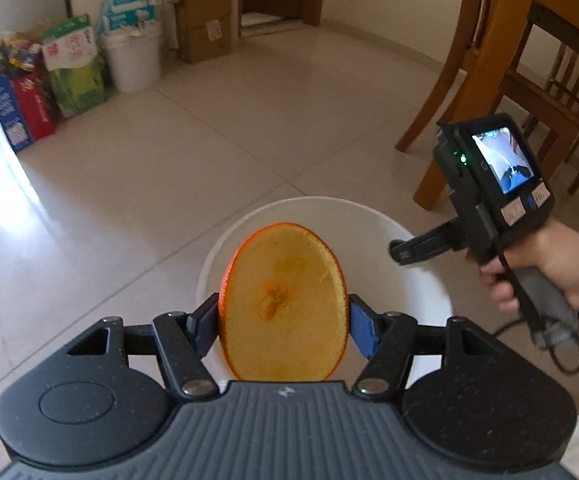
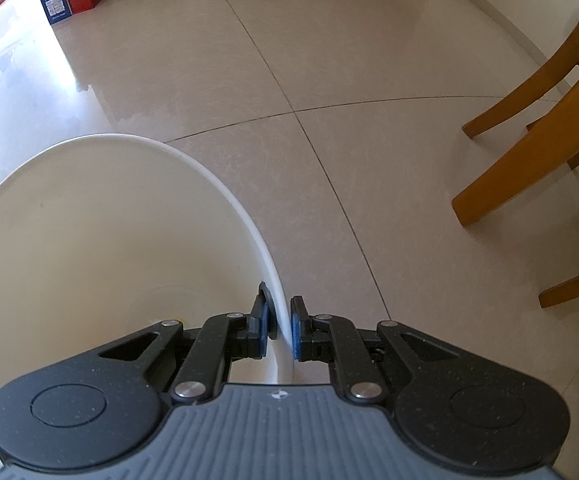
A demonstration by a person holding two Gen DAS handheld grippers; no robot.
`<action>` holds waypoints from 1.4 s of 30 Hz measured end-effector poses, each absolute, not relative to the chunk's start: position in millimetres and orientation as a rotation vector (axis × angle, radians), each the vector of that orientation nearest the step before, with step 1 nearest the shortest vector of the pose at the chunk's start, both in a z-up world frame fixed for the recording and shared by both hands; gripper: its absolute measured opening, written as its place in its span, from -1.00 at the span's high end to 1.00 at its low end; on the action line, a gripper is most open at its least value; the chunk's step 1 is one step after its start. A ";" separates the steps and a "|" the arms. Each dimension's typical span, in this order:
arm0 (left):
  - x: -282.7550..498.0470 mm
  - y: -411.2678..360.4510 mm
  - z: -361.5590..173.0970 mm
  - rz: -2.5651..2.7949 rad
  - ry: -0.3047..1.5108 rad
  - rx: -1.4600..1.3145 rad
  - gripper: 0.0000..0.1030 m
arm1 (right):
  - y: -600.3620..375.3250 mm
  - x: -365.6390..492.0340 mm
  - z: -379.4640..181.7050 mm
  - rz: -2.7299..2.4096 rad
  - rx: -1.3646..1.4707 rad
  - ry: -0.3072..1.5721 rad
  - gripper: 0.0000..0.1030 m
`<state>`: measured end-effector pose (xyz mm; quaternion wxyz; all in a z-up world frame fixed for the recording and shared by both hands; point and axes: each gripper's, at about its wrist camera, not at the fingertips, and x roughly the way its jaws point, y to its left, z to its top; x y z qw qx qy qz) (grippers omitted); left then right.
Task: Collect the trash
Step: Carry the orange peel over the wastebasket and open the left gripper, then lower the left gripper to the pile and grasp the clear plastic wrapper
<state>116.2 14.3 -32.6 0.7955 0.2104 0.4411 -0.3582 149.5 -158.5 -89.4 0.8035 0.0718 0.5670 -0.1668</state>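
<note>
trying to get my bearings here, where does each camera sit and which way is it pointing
Left wrist: sits on the left claw, looking forward and down over the orange peel it grips, above the white bucket; the person's right hand holding the right claw shows.
Right wrist: sits on the right claw, facing along the floor, its fingers pinching the white bucket's rim; no hand shows.
Shared: the white bucket, tiled floor, wooden chair legs.

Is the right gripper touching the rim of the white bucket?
Touching. The right wrist view shows the right gripper shut on the white bucket rim, one pad on each side.
</note>
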 end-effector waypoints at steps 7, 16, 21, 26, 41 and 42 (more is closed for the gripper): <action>119.2 -0.3 -59.0 -0.750 0.989 0.482 -0.68 | -154.0 147.1 -91.0 -0.344 0.139 1.206 0.75; 117.8 50.4 -44.6 -0.699 0.958 0.430 -0.86 | -144.3 143.7 -90.9 -0.344 0.107 1.201 0.74; 126.8 94.6 -56.2 -0.611 1.007 0.397 -0.87 | -141.7 143.2 -89.9 -0.346 0.108 1.196 0.74; 131.7 143.8 -75.1 -0.509 1.040 0.358 -0.87 | -136.5 143.5 -89.9 -0.350 0.087 1.195 0.73; 103.2 246.1 -169.8 -0.362 1.149 0.275 -0.86 | -129.4 147.0 -89.4 -0.364 0.066 1.196 0.71; 100.1 250.3 -177.2 -0.352 1.159 0.267 -0.86 | -129.4 147.1 -89.6 -0.364 0.064 1.197 0.71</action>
